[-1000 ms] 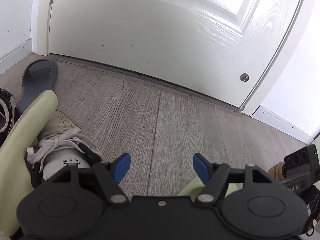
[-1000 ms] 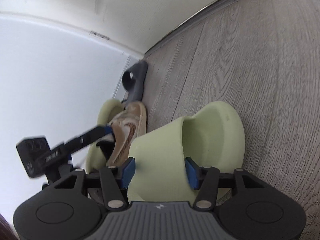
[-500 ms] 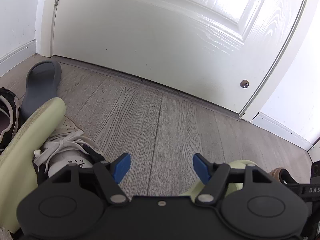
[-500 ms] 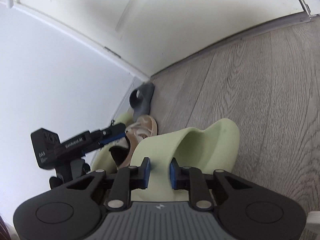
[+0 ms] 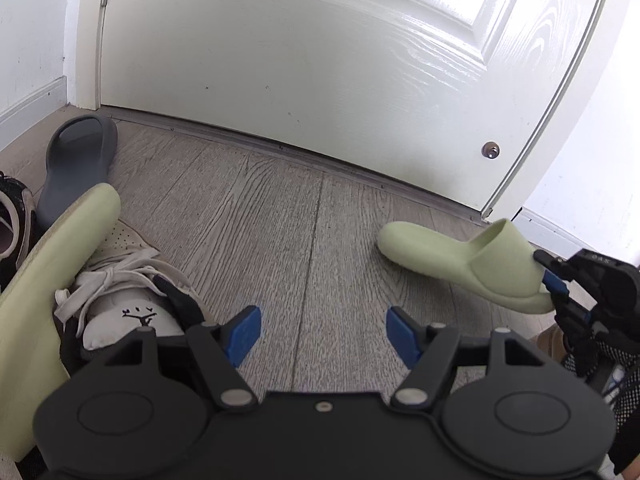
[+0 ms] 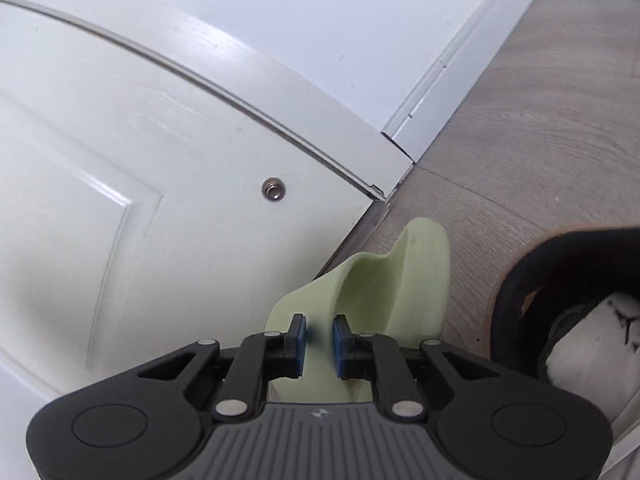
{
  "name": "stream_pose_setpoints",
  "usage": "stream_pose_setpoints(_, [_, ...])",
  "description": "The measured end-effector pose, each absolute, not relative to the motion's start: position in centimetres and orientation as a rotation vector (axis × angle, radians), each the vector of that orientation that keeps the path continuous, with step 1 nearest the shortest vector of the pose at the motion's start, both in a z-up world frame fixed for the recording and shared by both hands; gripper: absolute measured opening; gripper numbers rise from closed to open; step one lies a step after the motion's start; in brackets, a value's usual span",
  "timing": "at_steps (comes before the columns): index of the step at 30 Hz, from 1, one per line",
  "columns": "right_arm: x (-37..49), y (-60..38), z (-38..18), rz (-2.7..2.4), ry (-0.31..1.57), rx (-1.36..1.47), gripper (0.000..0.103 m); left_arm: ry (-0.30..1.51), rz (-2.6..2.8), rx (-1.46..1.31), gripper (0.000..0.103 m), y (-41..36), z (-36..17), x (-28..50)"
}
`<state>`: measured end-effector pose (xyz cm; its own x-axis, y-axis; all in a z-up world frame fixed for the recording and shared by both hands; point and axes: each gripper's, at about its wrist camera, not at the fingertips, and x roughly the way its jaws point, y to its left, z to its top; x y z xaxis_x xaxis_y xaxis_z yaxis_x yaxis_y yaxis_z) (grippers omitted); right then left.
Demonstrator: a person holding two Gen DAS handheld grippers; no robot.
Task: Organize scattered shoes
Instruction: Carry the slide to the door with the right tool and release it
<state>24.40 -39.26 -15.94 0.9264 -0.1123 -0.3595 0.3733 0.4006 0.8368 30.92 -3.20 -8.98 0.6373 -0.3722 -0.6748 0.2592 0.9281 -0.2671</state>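
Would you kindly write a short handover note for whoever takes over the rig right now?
Right gripper: shut on the green slide, held off the floor near the white door.
Left gripper: open, empty.
Its match, the other green slide, leans over a white sneaker at left; grey slide behind them.
Done: one slide picked up.
Left: set it beside its match, then probably tidy the remaining shoes.

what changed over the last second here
The right gripper closed on the strap of the green slide and lifted it clear of the floor, swinging toward the door. The left gripper stayed open and empty; the grey slide and white sneaker stayed put.
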Motion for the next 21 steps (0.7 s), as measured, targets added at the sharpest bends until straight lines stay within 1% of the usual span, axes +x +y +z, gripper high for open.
stream_pose_setpoints(3, [25.1,-37.4,-16.7,-0.405,0.178,1.183,0.014,0.809,-0.363,-0.145,0.070,-3.3,-9.2,31.1])
stream_pose_setpoints(5, [24.9,-36.3,-17.4,-0.429,0.158,1.234,0.014,0.816,-0.360,-0.149,0.070,-3.3,-9.3,31.3])
stream_pose_setpoints(9, [25.0,-33.4,-19.2,-0.353,0.294,1.144,0.016,0.812,-0.361,-0.168,0.070,-3.0,-9.2,31.3])
stream_pose_setpoints(13, [25.2,-32.3,-21.3,-0.273,0.364,1.248,0.018,0.805,-0.358,-0.169,0.070,-2.8,-9.0,31.2])
stream_pose_setpoints(15, [26.0,-31.7,-21.0,-0.220,0.412,1.192,0.019,0.809,-0.356,-0.172,0.070,-2.8,-9.1,31.3])
stream_pose_setpoints(17, [26.7,-31.4,-20.5,-0.197,0.441,1.171,0.023,0.810,-0.358,-0.174,0.070,-2.7,-9.1,31.3])
stream_pose_setpoints(18, [27.0,-31.7,-20.8,-0.202,0.429,1.226,0.028,0.807,-0.358,-0.173,0.070,-2.7,-9.0,31.2])
stream_pose_setpoints(19, [27.0,-32.0,-21.3,-0.223,0.403,1.291,0.029,0.806,-0.359,-0.172,0.070,-2.7,-9.0,31.2])
stream_pose_setpoints(21, [27.1,-32.7,-21.8,-0.246,0.397,1.316,0.033,0.808,-0.365,-0.176,0.070,-2.8,-9.0,31.3])
